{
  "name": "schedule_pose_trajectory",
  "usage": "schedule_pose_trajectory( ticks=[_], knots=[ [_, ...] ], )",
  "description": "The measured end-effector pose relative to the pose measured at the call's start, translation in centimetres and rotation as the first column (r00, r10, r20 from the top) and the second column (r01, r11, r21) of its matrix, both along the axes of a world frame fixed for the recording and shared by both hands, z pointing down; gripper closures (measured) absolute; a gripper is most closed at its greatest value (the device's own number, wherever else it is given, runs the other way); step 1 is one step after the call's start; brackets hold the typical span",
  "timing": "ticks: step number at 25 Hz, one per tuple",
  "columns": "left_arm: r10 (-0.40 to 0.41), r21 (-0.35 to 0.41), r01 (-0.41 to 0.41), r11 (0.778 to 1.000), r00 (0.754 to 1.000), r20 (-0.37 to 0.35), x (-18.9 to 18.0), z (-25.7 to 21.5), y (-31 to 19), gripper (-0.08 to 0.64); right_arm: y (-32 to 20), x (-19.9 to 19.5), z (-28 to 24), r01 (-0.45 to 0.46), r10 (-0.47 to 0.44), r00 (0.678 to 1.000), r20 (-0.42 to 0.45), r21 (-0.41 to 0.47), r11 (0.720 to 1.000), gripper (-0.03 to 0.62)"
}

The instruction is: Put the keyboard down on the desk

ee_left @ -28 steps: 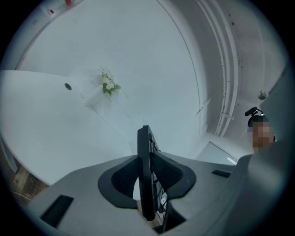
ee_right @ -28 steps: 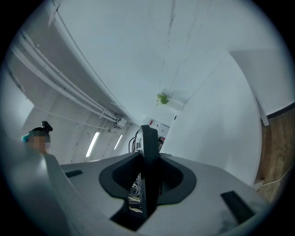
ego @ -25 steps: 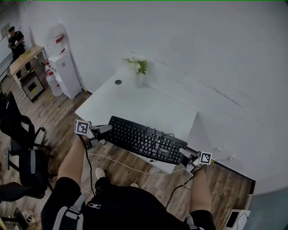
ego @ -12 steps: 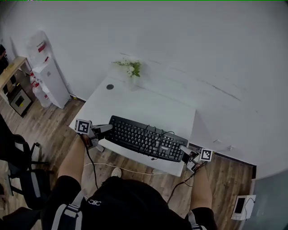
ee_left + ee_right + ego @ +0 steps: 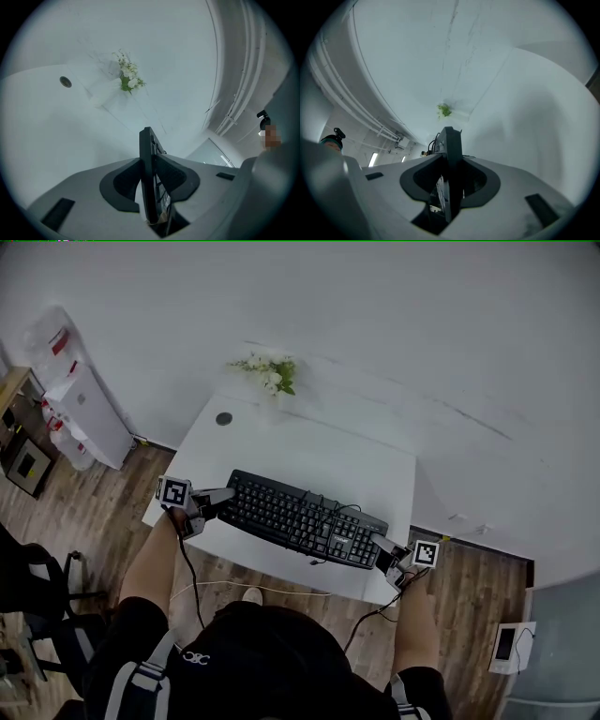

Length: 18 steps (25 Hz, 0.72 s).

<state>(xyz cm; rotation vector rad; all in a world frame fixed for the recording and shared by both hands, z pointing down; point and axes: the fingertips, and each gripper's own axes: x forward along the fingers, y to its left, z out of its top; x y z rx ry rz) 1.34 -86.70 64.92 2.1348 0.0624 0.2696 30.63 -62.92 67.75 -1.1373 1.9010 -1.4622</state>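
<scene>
Nearly down: keyboard over the bench, not yet released

Shows a black keyboard (image 5: 300,521) carried lengthwise across the front half of the white bench (image 5: 309,456), slanted relative to the near edge. Held at its left end by the left tongs (image 5: 223,496) and at its right end by the right tongs (image 5: 383,550). Seen edge-on between the pads in both gripper views, with each pair closed on the thin end of the casing. Eased a touch wider on both sides within the last half second, though with the pads pressing on the casing at each end.

Judged late in the task: brought to the bench already. Left to do: settling flat and letting go at both ends.

Cannot be told from above whether the underside touches the bench surface or hangs just over it. Hides the bench directly beneath the keyboard and, behind the person's torso, part of the near edge. Loses the cable (image 5: 330,511) bunched on the rear edge to blur, with no tracing of its far end. Elsewhere: flowers (image 5: 272,374) at the back of the bench, well apart from the keyboard.
</scene>
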Motion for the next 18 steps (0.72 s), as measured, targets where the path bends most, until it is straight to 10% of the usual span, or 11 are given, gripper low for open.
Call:
schedule_pose_trajectory(
  ticks=[18],
  knots=[
    [0.01,-0.186,0.013,0.982,0.993,0.121,4.9,11.1,-9.5,0.449,-8.8,4.7,8.5,-0.075,0.077,0.997,0.002,-0.196,0.978,0.463]
  ],
)
